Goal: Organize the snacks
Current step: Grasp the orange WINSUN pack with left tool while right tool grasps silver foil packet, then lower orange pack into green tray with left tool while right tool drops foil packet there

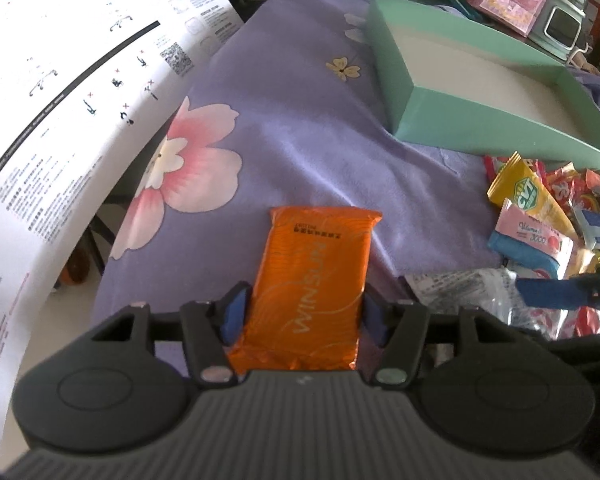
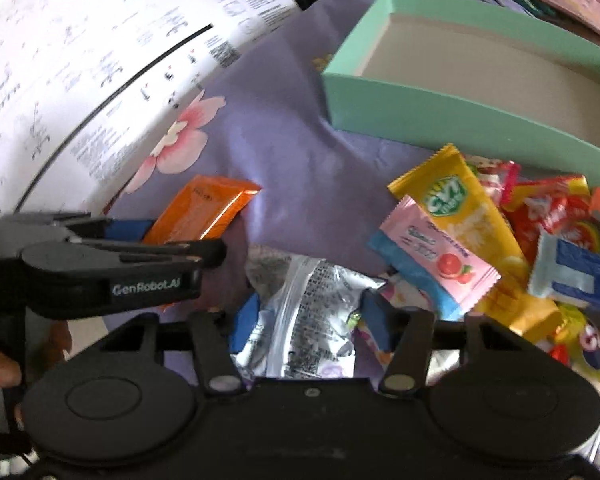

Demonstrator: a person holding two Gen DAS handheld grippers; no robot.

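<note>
Snack sort: both grippers loaded, box unfilled

Left gripper point(image 1: 302, 314) is clamped on the orange pack point(image 1: 314, 284), pads against both edges, held just over the purple cloth point(image 1: 300, 120), probably on its way to the green box point(image 1: 440, 112). Right gripper point(image 2: 312, 316) straddles a silver pack point(image 2: 300, 312) at the pile point(image 2: 540, 240); blur hides pad contact, so grip is unclear. Box floor shows bare in the right view, but its far end is cut off. Pile's right side runs out of frame.
</note>
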